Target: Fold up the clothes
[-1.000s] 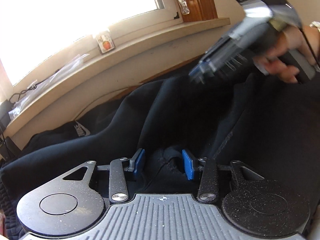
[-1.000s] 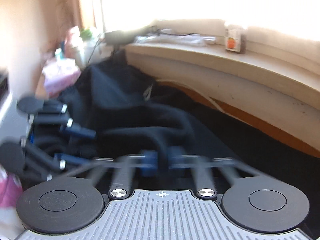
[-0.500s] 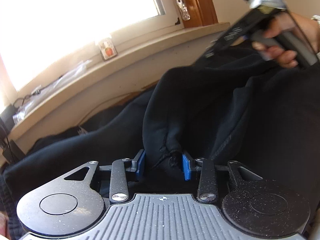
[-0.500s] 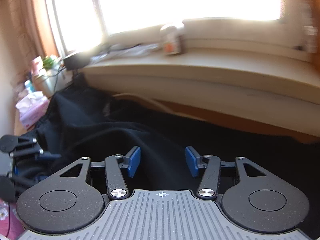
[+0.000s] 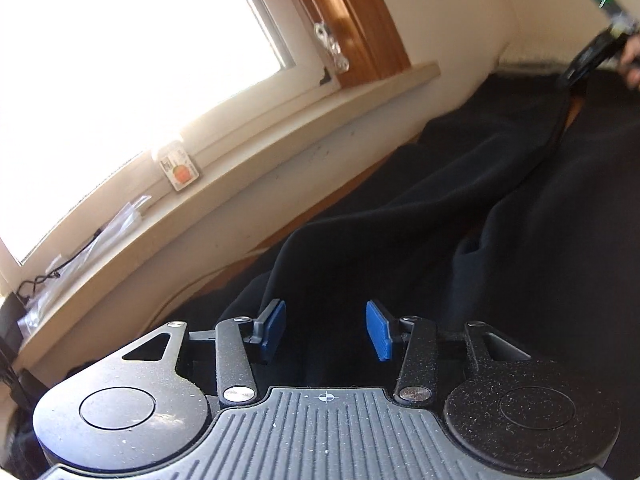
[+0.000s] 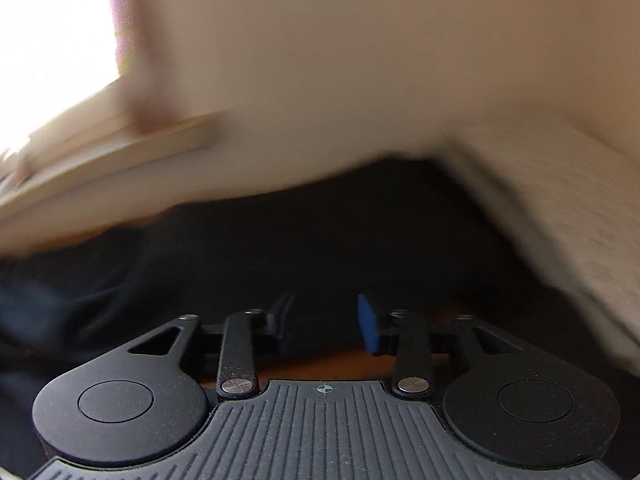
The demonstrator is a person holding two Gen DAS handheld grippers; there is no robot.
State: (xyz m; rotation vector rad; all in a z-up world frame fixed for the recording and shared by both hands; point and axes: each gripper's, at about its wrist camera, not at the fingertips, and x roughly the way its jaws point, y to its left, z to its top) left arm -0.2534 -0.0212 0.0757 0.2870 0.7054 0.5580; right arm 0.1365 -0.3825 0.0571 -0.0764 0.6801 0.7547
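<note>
Below window sill point(image 5: 280, 136), black garment point(image 5: 460, 216) spread over wooden surface, one fold raised between left gripper point(image 5: 326, 330) pads; jaws opening, pads apart, cloth between but not pinched. Right gripper point(image 6: 324, 324) far along garment, view blurred; jaws closing, fabric edge between them, grip not seen. Step judged: spreading garment flat before first fold. Next move calls for firm pinch on two edges, even tension

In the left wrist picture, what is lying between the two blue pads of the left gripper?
Between the opening left gripper's blue pads lies only a fold of the black garment, shown in the left wrist view.
</note>
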